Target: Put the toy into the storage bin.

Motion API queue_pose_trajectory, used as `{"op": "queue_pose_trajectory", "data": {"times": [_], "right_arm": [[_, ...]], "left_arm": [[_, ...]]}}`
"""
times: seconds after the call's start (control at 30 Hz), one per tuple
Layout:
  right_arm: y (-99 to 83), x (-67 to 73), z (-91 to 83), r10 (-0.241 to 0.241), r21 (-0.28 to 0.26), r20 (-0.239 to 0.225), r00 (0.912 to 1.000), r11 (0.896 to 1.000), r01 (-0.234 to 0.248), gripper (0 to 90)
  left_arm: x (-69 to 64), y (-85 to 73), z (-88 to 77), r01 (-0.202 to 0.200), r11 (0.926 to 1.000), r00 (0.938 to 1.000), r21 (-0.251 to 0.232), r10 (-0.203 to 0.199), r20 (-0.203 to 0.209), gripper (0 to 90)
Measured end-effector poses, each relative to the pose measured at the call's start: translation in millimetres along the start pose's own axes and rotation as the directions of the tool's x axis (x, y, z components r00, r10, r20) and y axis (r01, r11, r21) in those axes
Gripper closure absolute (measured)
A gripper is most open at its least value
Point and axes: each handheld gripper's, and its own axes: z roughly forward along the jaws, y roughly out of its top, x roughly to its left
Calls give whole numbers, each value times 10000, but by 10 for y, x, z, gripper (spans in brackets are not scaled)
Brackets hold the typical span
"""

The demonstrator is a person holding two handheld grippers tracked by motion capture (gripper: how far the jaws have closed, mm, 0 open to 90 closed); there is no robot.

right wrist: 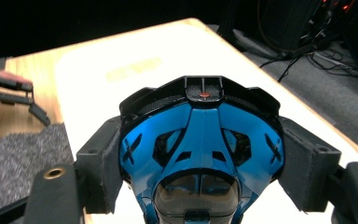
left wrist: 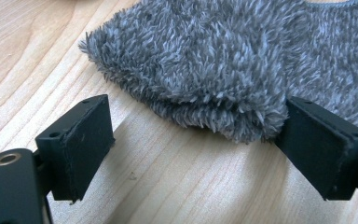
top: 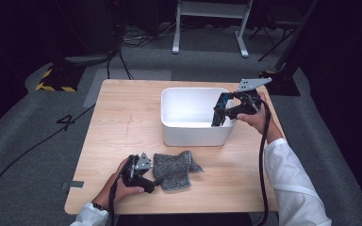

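Note:
A grey fuzzy cloth (top: 174, 169) lies near the table's front edge, left of centre. My left gripper (top: 156, 181) rests low at the cloth's left end. In the left gripper view the left gripper (left wrist: 198, 123) stands open around a folded edge of the cloth (left wrist: 223, 60), and the right-hand pad brushes the pile. My right gripper (top: 218, 118) hangs over the right rim of a white bin (top: 195, 134), shut on a blue and black plastic object (top: 224, 107). In the right gripper view both pads of the right gripper (right wrist: 200, 154) press the sides of the object (right wrist: 200, 121) above the bin (right wrist: 121, 93).
The wooden table (top: 122, 122) has bare room left of the bin. A strip of grey tape (top: 75, 184) sits at its front left edge. Cables, a white frame (top: 212, 14) and a yellow-striped base (top: 56, 80) stand on the floor behind.

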Motion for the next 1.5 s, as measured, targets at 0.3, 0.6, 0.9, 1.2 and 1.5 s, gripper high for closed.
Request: {"op": "queue_pose_trajectory", "data": {"times": [0.3, 0.6, 0.9, 1.2, 1.5], "right_arm": [[-61, 39, 74, -212, 811, -344, 9992, 9964, 239, 263], [-46, 78, 210, -350, 1785, -439, 9984, 9830, 423, 262], [3, 122, 331, -553, 2699, -644, 9964, 9603, 708, 260], [-20, 79, 387, -461, 3483, -588, 9972, 9352, 637, 259], [-42, 47, 430, -390, 3995, -585, 9975, 9148, 592, 259]], "left_arm": [[1, 1, 0, -1, 10000, 10000, 0, 1, 8, 123], [1, 2, 1, -14, 10000, 10000, 7, 13, 14, 123], [0, 2, 1, -3, 10000, 10000, 6, 3, 2, 123], [0, 2, 1, -3, 10000, 10000, 6, 3, 3, 123], [0, 2, 1, -2, 10000, 10000, 5, 2, 3, 123]]}}
